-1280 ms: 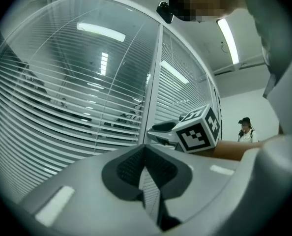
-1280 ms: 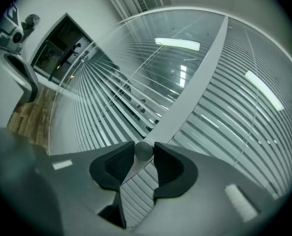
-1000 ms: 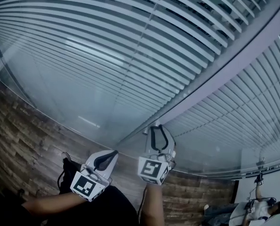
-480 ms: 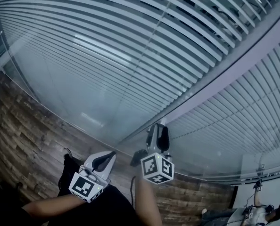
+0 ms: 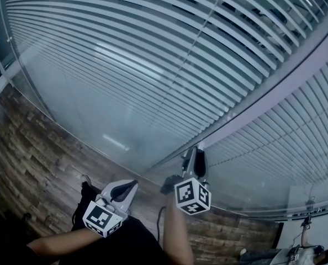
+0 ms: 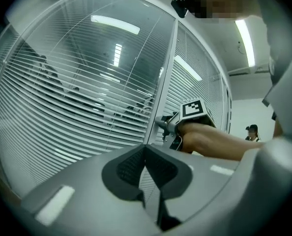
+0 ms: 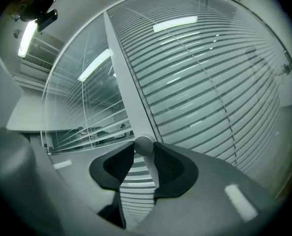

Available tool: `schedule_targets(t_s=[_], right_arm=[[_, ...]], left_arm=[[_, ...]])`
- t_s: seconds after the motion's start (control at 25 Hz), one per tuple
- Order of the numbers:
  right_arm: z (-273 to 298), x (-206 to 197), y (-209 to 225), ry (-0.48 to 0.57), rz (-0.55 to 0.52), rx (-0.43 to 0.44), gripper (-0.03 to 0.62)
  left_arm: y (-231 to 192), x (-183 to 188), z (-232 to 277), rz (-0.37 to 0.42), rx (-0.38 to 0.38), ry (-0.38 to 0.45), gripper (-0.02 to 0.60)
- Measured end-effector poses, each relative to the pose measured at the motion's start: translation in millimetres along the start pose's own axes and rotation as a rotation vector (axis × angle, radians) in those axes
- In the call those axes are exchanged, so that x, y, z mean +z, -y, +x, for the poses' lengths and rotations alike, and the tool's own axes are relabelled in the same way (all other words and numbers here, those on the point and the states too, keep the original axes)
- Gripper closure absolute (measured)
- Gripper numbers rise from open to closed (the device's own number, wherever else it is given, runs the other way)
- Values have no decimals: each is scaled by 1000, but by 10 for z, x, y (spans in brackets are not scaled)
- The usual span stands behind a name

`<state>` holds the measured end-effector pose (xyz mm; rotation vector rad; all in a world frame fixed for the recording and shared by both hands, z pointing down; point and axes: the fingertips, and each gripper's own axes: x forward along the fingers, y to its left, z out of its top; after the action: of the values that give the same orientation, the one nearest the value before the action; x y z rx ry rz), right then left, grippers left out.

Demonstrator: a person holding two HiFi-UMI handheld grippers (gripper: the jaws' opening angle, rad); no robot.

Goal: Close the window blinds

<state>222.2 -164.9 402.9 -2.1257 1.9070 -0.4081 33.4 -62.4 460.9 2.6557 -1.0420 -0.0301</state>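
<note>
Wood-plank floor (image 5: 31,148) (brown, mottled boards).

I find the blinds (image 5: 153,65) behind glass ahead of my right tongs (image 5: 195,154). The pale horizontal slats are part open left of the mullion and flatter to its right. The small round grey knob (image 7: 143,144) is pinched in those tongs, whose jaws have just been closing.

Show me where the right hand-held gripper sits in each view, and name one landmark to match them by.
Head view: right hand-held gripper low, right of centre, tip at the frame post.
Left gripper view: centre right, gripper reaching to the post.
Right gripper view: bottom centre; its jaws have just been closing and grip the round knob.
Shared landmark: the pale frame post between the blinds.
</note>
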Motion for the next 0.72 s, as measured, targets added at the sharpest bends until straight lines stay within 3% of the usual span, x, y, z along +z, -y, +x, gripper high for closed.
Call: schedule_targets(t_s=[0.36,0.72], right_arm=[[56,-60,5,-38,-458,11,462],[32,-77,-33,-136,-786,43,461]], left_arm=[[186,-94,77,-15,-56,1,581],[340,-71,145,15,-105,5,581]])
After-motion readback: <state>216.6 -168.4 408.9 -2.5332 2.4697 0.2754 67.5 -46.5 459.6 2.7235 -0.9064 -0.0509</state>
